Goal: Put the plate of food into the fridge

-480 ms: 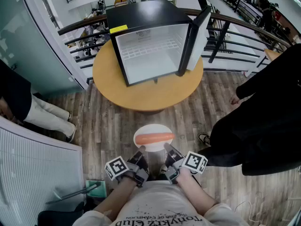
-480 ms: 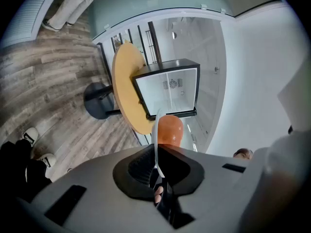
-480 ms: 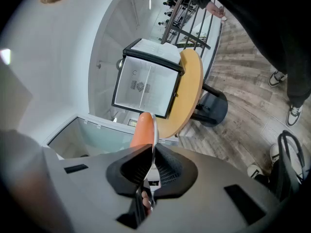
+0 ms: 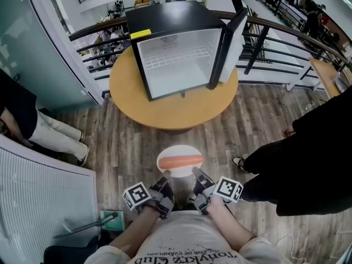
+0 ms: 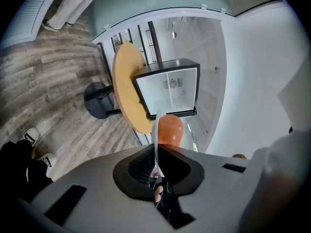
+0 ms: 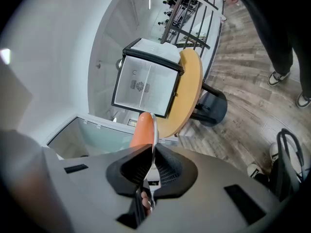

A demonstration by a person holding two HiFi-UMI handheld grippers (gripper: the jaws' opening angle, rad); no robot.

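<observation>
Left gripper (image 4: 165, 178): we read the jaws as almost together, pinching the near-left rim of the plate (image 4: 179, 150). Right gripper (image 4: 196, 175): same on the near-right rim. Each gripper view shows the plate edge-on, with the thin white rim sandwiched between the black ribbed pads (image 5: 141, 166).

In the head view the plate is in the air, roughly level, just in front of our torso. It is over the wood floor (image 4: 126, 153) and short of the table (image 4: 170, 114), not yet at the fridge (image 4: 165, 21). One long orange-red sausage (image 4: 180, 161) lies across it, left to right. In the left gripper view the sausage (image 5: 170, 129) bulges on the right of the rim; in the right gripper view it (image 6: 141, 130) sits on the left of the rim.

Ahead of us, the black mini fridge stands on the round wooden table. Its door (image 4: 234, 40) is swung open to the right. The inside is white, with a wire shelf (image 4: 173, 58) across the back. There is a yellow sticker (image 4: 140, 33) at the top front edge. Both gripper views look toward the open front.

A dark railing (image 4: 275, 29) runs behind the table. There is a person in light trousers (image 4: 52, 132) at the left. A person in black (image 4: 313, 153) stands close on the right, shoe (image 4: 238, 162) near the plate.
</observation>
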